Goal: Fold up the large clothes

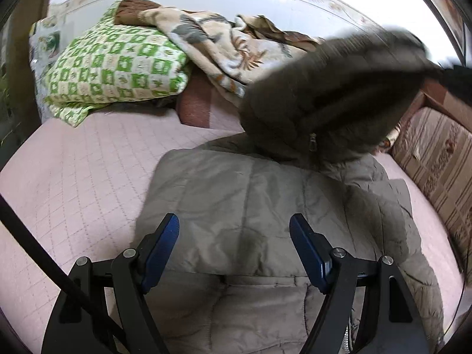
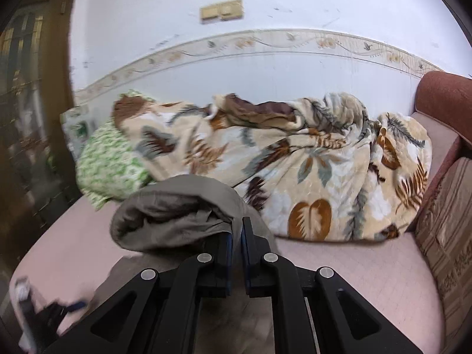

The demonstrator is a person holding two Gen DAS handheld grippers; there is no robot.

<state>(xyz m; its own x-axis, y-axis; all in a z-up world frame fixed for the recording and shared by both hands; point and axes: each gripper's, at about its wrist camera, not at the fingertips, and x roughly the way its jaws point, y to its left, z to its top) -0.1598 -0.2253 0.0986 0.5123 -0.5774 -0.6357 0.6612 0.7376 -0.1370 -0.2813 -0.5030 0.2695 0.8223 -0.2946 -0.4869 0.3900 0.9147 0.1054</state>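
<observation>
A grey-olive padded jacket (image 1: 244, 197) lies partly folded on the pink bed cover (image 1: 73, 177). My left gripper (image 1: 234, 227) is open and empty, hovering just above the folded jacket body. The jacket's hood end (image 1: 333, 94) is lifted in the air at the upper right, blurred by motion, with a zip pull hanging. In the right wrist view my right gripper (image 2: 236, 233) is shut on a bunched part of the jacket (image 2: 174, 209) and holds it above the bed.
A green-and-white checked pillow (image 1: 115, 67) and a leaf-patterned blanket (image 2: 309, 165) lie piled against the wall at the back. A striped cushion (image 1: 436, 165) and a reddish armrest (image 2: 445, 97) bound the right side. The left gripper (image 2: 50, 312) shows at the lower left.
</observation>
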